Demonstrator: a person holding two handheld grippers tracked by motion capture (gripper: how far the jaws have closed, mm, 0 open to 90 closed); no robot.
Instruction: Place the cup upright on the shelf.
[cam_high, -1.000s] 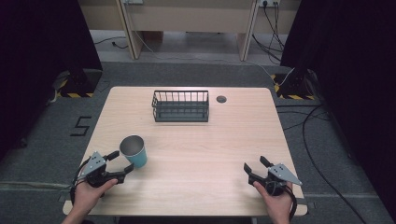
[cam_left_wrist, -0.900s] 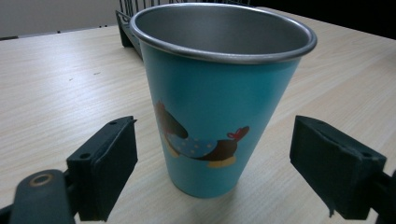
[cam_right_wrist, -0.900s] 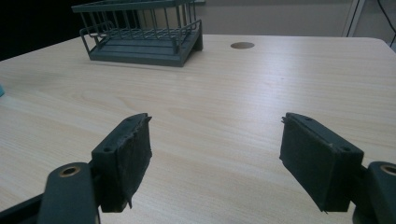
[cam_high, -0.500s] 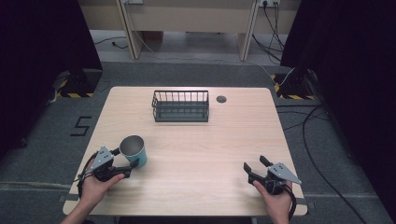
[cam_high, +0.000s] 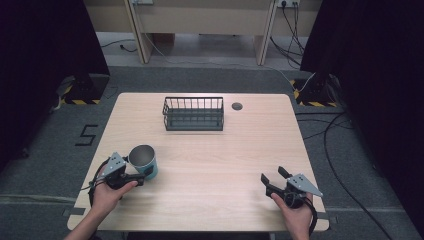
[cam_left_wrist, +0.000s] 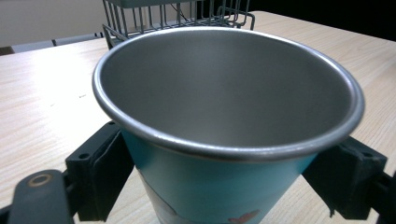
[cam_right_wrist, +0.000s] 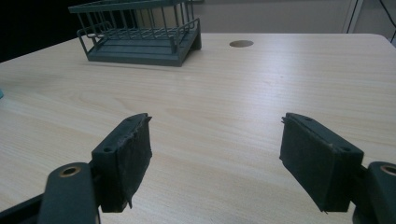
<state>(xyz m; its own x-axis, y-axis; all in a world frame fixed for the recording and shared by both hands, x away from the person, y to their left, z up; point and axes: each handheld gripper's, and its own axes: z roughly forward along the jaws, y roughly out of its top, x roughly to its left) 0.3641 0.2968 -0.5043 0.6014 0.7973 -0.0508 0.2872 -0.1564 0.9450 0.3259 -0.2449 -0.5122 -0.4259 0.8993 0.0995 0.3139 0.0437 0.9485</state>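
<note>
Teal on the outside and bare steel within, the tapered metal cup (cam_left_wrist: 224, 126) stands upright near the front left corner of the pale wooden tabletop (cam_high: 220, 160), between the black jaws of the left gripper (cam_high: 142, 176). In the left gripper view a jaw sits on each side of the cup wall, very close, but I cannot tell whether they are already pressing on it or just bracketing it. So the reach looks done, and the grasp is at best only just made; the cup has not been lifted. At the front right, the right gripper (cam_high: 272, 180) rests with its jaws spread wide and nothing between them. Farther back, the dark wire rectangular basket (cam_high: 193, 114) stands empty, well apart from the cup; carrying the cup there is probably what remains.
</note>
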